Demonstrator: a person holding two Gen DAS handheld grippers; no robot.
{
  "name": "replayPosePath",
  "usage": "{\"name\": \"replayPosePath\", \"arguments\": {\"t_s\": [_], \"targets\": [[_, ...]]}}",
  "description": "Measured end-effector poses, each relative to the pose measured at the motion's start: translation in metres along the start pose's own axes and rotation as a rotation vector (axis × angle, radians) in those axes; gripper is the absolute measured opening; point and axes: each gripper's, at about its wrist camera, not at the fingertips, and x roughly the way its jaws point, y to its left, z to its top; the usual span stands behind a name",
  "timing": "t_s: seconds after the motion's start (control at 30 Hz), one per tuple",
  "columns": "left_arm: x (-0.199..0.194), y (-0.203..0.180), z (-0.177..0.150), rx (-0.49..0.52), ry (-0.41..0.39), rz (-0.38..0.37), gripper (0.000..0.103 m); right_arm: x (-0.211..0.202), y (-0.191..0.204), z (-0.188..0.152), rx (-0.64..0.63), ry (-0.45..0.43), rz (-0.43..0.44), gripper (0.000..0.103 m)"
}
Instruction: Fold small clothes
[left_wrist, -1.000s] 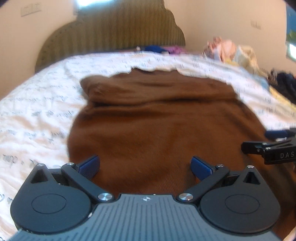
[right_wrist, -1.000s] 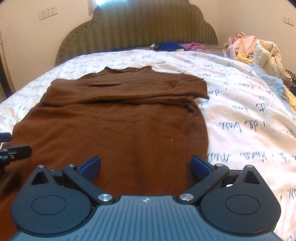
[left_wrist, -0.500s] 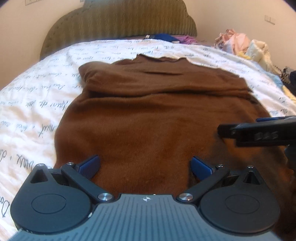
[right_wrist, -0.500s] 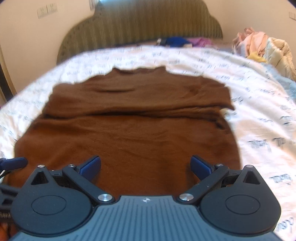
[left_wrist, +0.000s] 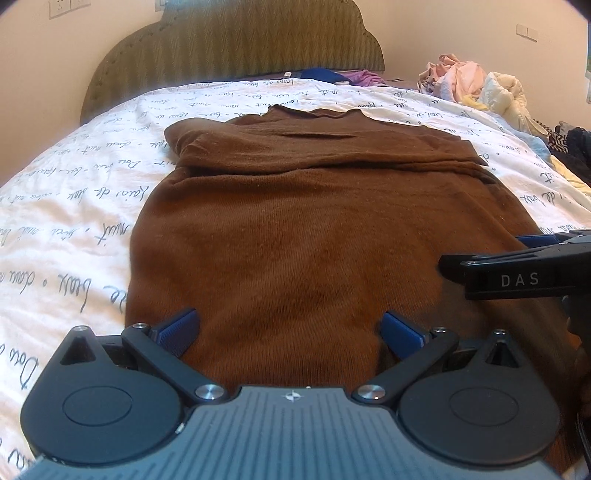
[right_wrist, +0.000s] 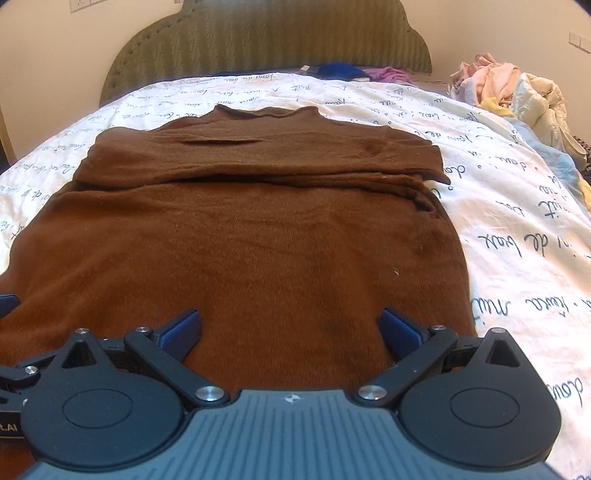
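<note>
A brown knit sweater lies flat on the bed, collar at the far end, both sleeves folded across the chest; it also shows in the right wrist view. My left gripper is open, its blue pads spread over the near hem at the left side. My right gripper is open over the near hem at the right side. The right gripper's black body shows in the left wrist view. Neither gripper holds cloth.
The white bedsheet with black script covers the bed. A green padded headboard stands at the far end. A pile of pale clothes lies at the far right. Blue and purple garments lie by the headboard.
Both grippers have come closer together at the sweater's near hem and the views have steadied. The sweater has not moved. Both stay open.
</note>
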Motion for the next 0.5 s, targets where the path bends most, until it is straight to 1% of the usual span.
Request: {"name": "replayPosePath", "arguments": {"t_s": [0.5], "targets": [[-0.025, -0.003, -0.018, 0.004, 0.015, -0.011, 0.103, -0.032, -0.002, -0.030, -0.007, 0.010, 0.010, 0.103]]}}
